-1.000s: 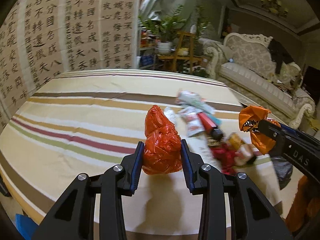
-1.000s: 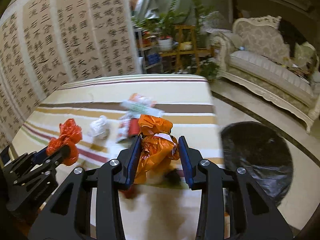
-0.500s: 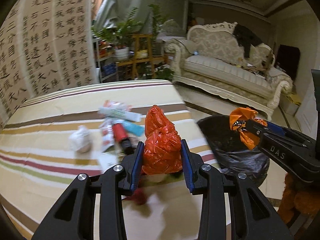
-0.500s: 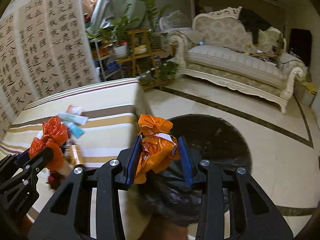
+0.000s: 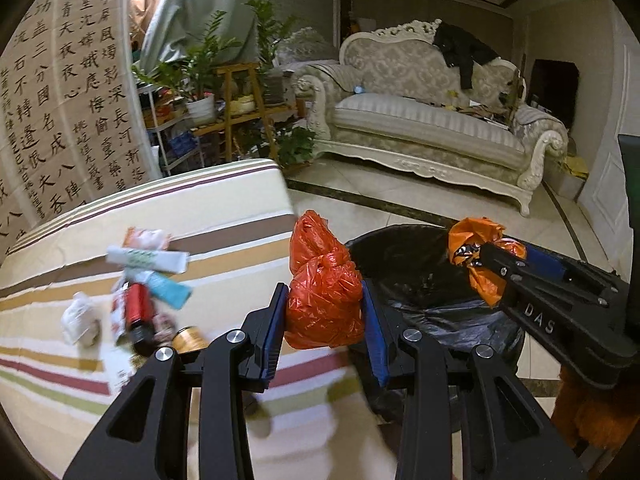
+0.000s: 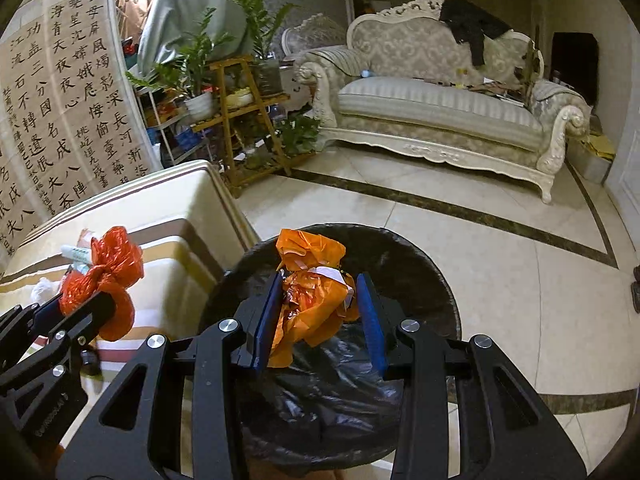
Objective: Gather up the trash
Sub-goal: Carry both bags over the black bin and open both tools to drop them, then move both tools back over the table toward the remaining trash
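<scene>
Nearest, left gripper (image 5: 325,316) clamped with blue-padded black fingers (image 5: 273,322) pressed against both sides of a knotted red plastic bag of trash (image 5: 322,296), held above the striped table edge right beside the bin. Right gripper (image 6: 318,312) likewise closed, its blue pads (image 6: 370,316) squeezing a crumpled orange plastic bag with a white strip (image 6: 312,300), held directly over the open mouth of the round black-lined trash bin (image 6: 420,280) on the floor. Seen from the left wrist, the orange bag (image 5: 476,256) over the bin's far rim (image 5: 400,236); seen from the right wrist, the red bag (image 6: 106,276) over the table, left of the bin.

Farther left, a table under a cream cloth with brown, red and green stripes (image 5: 224,208), with loose litter still lying on it: a white crumpled wad (image 5: 80,320), a red cylindrical tube (image 5: 136,308), a gold-lidded jar (image 5: 190,338), a white and green box (image 5: 148,258).

Beyond, pale tiled floor with a dark border line (image 6: 440,208), a wooden plant stand (image 6: 248,120), a carved cream sofa (image 6: 440,120), a calligraphy wall panel (image 6: 72,100).
</scene>
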Tool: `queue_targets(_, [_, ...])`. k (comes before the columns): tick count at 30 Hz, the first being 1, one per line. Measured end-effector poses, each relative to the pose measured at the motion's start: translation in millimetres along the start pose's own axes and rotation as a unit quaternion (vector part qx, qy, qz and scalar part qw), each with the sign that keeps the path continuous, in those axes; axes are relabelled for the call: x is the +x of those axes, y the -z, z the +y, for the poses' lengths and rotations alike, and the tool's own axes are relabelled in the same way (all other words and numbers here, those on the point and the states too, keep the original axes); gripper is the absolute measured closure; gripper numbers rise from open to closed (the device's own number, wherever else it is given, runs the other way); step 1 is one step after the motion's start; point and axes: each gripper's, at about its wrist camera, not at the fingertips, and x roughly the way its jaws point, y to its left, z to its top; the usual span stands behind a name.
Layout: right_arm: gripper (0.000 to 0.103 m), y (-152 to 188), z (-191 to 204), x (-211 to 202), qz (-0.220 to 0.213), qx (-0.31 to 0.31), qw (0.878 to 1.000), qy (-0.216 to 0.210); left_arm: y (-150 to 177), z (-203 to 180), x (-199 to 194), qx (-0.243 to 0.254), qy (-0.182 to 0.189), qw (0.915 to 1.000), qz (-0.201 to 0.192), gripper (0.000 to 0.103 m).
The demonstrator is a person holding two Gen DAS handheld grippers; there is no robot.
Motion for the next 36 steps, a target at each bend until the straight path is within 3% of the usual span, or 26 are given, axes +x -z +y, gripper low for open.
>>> queue_targets(9, [0.065, -5, -15, 18, 0.002, 0.012, 1.000, 0.019, -7, -15, 23, 0.008, -0.001, 0.9999, 0.011, 0.065])
queue_targets(11, [0.064, -6, -18, 21, 0.003, 0.019, 1.000, 0.020, -7, -17, 26, 0.009, -0.002, 0.9999, 0.014, 0.062])
queue_targets(13, [0.064, -6, -21, 22, 0.004, 0.025, 0.999, 0.021, -6, -16, 28, 0.005, -0.003, 0.9999, 0.016, 0.047])
queue_targets(22, [0.061, -8, -26, 21, 0.003, 0.032, 0.999, 0.026, -6, -6, 20, -0.014, -0.002, 0.9998, 0.014, 0.032])
queue_targets(23, [0.056, -7, -25, 20, 0.003, 0.032, 0.999, 0.025, -6, -4, 18, -0.017, -0.002, 0.9998, 0.013, 0.032])
queue_targets(36, [0.055, 5, 8, -4, 0.005, 0.012, 1.000, -0.003, 7, 32, -18, -0.043, -0.032, 0.9986, 0.001, 0.031])
